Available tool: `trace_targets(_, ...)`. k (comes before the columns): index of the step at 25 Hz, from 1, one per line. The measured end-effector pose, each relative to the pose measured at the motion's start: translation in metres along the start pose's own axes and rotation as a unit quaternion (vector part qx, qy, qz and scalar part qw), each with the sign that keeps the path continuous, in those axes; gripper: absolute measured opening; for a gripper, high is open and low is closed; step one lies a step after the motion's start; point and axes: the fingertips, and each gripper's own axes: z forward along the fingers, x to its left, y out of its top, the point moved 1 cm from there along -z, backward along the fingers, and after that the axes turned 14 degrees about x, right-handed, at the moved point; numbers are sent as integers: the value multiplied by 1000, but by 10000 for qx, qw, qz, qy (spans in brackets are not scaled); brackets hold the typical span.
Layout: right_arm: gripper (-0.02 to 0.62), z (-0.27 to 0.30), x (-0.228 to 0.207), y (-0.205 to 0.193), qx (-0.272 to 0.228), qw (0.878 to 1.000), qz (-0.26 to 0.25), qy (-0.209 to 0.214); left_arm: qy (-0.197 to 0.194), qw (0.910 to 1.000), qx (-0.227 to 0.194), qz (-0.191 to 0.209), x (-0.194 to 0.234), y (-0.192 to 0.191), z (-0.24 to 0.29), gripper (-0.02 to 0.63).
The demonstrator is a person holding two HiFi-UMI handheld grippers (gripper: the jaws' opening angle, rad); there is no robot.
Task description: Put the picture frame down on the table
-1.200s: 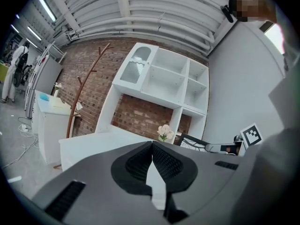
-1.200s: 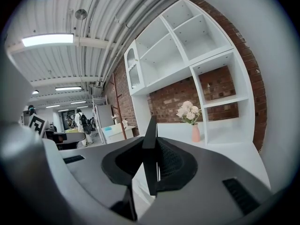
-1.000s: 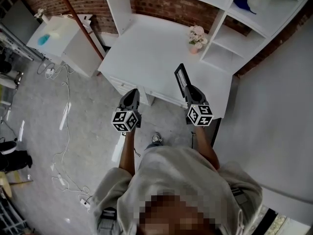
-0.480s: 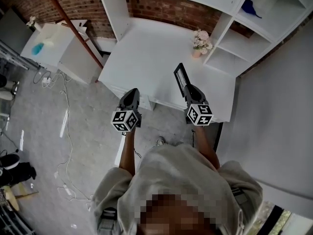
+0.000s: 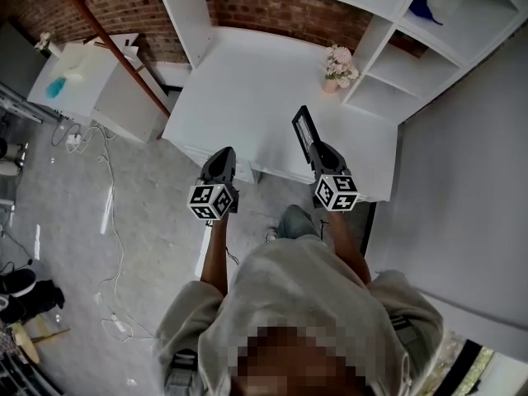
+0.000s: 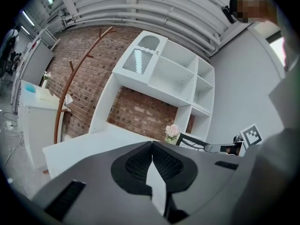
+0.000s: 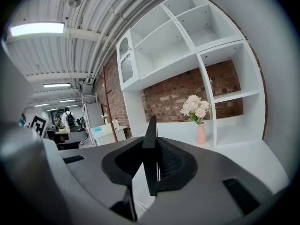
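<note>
The right claw [image 5: 316, 147] is closed narrowly on a thin black rectangular picture frame [image 5: 303, 130], which it grips by the lower part. In the right gripper view the picture frame [image 7: 150, 130] is seen edge-on, as a flat dark strip. It stands upright between the ribbed black pads [image 7: 169, 159] of the right claw [image 7: 151, 146]. In the head view the face of the frame shows a pale inner panel inside the dark border.

The frame is on the near side of the slim pink vase [image 5: 330, 84] with pale pink flowers [image 5: 337, 61], well apart from it. It is over the front part of the smooth white bench [image 5: 239, 81]. Whether its bottom edge touches the bench I cannot tell.

The left claw [image 5: 220, 159] is further to the left of the vase, at the front edge of the bench. In the left gripper view the two grey jaws of the left claw [image 6: 151, 146] meet tip to tip. Each claw carries a cube with black-and-white square markers [image 5: 334, 193].

Just right of the vase stands a white shelf unit [image 5: 412, 64] with open box-shaped compartments. Behind the vase is a rough red brick wall [image 5: 272, 11].
</note>
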Motion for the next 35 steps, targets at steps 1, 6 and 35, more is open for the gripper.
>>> trace_targets(1, 81, 2, 0, 0, 6, 10000, 5, 4, 3, 10000, 12, -8, 1, 0, 0, 17)
trace_targets(6, 81, 15, 2, 2, 38, 10000, -6, 47, 57, 10000, 52, -50, 11, -2, 5, 17)
trace_targets(35, 81, 183, -41, 98, 208, 9978, -60, 619, 487, 9987, 157, -56, 84, 81, 139, 17)
